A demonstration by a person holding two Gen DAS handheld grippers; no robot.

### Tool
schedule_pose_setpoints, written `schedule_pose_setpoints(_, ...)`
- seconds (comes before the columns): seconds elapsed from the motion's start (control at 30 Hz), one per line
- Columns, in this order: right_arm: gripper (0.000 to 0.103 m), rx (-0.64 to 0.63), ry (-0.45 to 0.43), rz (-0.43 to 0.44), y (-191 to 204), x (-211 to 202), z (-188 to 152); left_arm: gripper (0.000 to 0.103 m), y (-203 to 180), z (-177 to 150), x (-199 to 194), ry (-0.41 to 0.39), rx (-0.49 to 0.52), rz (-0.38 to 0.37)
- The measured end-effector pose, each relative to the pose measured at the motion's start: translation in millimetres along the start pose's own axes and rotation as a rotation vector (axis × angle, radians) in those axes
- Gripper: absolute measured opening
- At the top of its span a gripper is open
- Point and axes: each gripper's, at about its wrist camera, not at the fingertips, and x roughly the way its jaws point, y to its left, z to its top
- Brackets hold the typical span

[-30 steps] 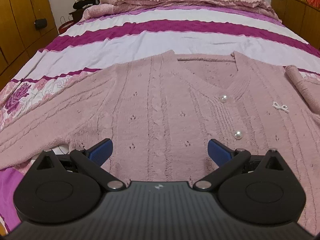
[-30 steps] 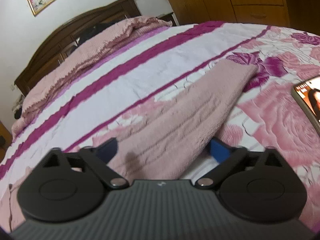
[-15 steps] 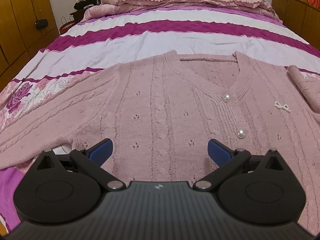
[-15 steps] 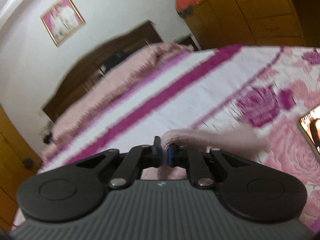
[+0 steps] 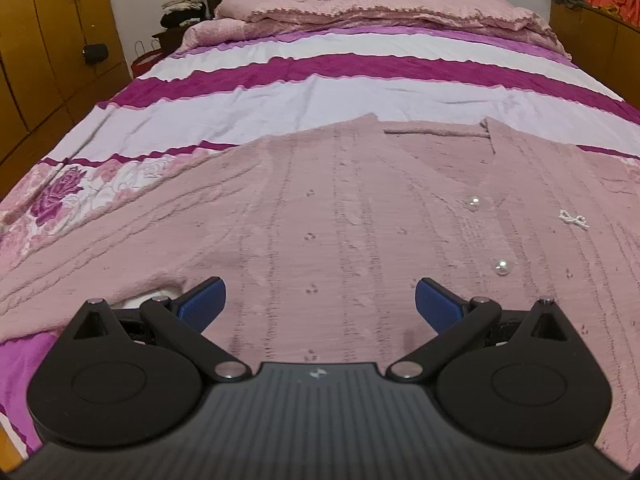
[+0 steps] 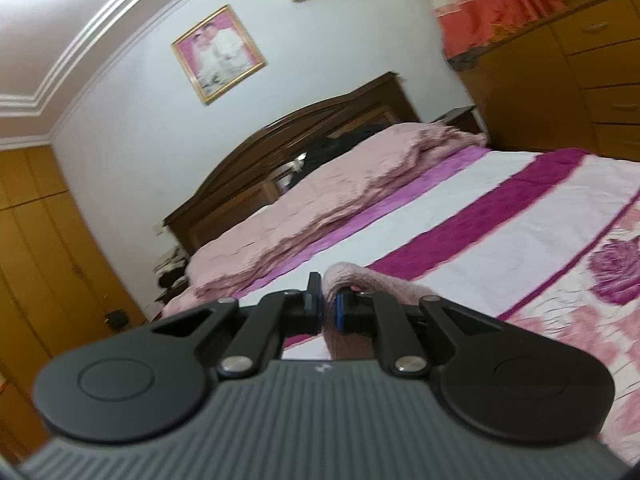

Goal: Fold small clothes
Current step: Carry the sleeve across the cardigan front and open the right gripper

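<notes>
A pink knitted cardigan (image 5: 340,220) with pearl buttons (image 5: 503,267) lies flat, front up, on the bed. Its left sleeve (image 5: 80,264) stretches out to the left. My left gripper (image 5: 318,300) is open and empty, low over the cardigan's lower body. My right gripper (image 6: 329,306) is shut on the cardigan's right sleeve (image 6: 384,284) and holds it lifted above the bed. The sleeve drapes away to the right behind the fingers.
The bedspread (image 5: 360,92) has white, magenta and rose-print bands. A folded pink quilt (image 5: 380,8) lies at the headboard (image 6: 280,152). Wooden wardrobes (image 5: 44,52) stand on the left, and a wooden dresser (image 6: 560,80) on the right.
My right gripper closed on the right sleeve and lifted it, tilting upward toward the headboard. The sleeve has gone from the right edge of the left wrist view. My left gripper stayed open over the cardigan.
</notes>
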Motion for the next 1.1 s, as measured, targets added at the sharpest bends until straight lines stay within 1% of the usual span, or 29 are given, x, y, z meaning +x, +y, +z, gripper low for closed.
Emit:
schedule_pose_setpoints(0.17,0.010,-0.065,0.014,0.034,53.5,11.9,-20.7,0.103,15.2,-4.2,-2.3,-0.009,-0.015,0.013)
schedule_pose_setpoints(0.23,0.010,-0.095,0.038,0.051,75.9,20.2,-35.2,0.103,21.0,-5.0,-1.8,-0.008,-0.023,0.015)
schedule_pose_setpoints(0.43,0.010,-0.180,0.145,0.101,133.7,49.3,-90.3,0.103,40.0,-12.0,-1.3,-0.014,-0.034,0.029)
schedule_pose_setpoints(0.6,0.010,-0.251,0.228,0.132,162.9,64.7,-144.2,0.103,58.6,-21.3,2.1,0.003,-0.068,0.031)
schedule_pose_setpoints(0.77,0.010,-0.300,0.347,0.117,165.4,79.4,-200.7,0.103,69.5,-30.9,7.7,0.025,-0.087,0.028)
schedule_pose_setpoints(0.87,0.010,-0.289,0.426,0.109,160.7,88.8,-225.6,0.103,70.2,-34.1,10.7,0.033,-0.085,0.024)
schedule_pose_setpoints(0.97,0.011,-0.243,0.494,0.106,153.3,95.6,-241.5,0.103,68.7,-34.4,12.4,0.034,-0.087,0.016)
schedule_pose_setpoints(1.07,0.012,-0.193,0.530,0.112,148.6,98.5,-249.0,0.103,66.2,-33.7,12.1,0.030,-0.083,0.007)
schedule_pose_setpoints(1.1,0.018,-0.177,0.538,0.115,147.5,99.6,-250.7,0.103,65.1,-32.9,11.6,0.029,-0.079,0.005)
